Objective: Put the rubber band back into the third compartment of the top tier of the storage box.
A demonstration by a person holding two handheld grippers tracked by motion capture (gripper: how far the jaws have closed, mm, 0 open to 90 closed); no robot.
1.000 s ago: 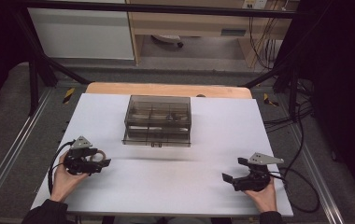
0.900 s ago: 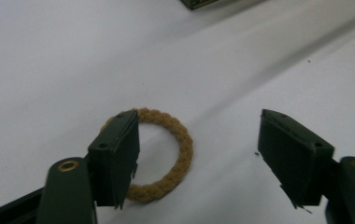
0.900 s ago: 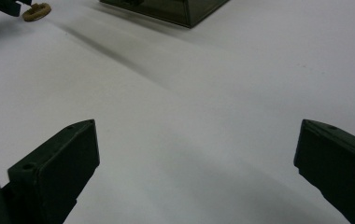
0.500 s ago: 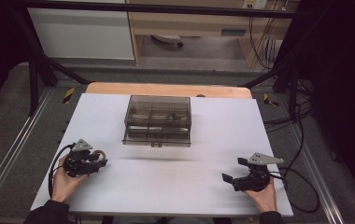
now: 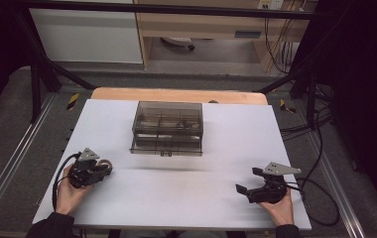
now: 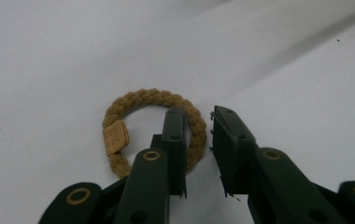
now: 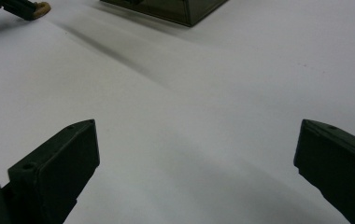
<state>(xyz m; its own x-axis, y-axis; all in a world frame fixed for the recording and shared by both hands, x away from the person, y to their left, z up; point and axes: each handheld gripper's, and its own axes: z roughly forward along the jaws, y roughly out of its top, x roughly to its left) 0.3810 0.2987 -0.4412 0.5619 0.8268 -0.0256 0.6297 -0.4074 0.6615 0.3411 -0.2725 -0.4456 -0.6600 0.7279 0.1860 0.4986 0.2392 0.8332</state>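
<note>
We have the left gripper (image 6: 199, 135) down low at the lower left of the high view, its fingers (image 6: 174, 140) narrowly parted and straddling one side of the hair tie (image 6: 133, 105). One finger sits inside the loop, the other just outside it, so the braided cord runs through the small gap between them; we judge this is the set-up for a pinch on the cord, not yet a firm hold, since a sliver of space shows beside the outer finger. The hair tie lies flat on the white worktop (image 5: 176, 193), a tan braided ring with a small pale tag on its left in the left gripper view. In the high view it shows as a tan loop (image 5: 106, 162) right at the tip of the left gripper (image 5: 102, 171).

The smoky clear box (image 5: 166, 128) stands in the upper middle of the worktop, well apart from the ring, lid down as far as we can tell; its compartments suggest it is where the tie is meant to go.

The right gripper (image 5: 243, 190) rests at the lower right, fingers (image 7: 59, 163) spread wide and empty, aimed across bare worktop towards the box (image 7: 175, 9), waiting, we think, to steady or open it
</note>
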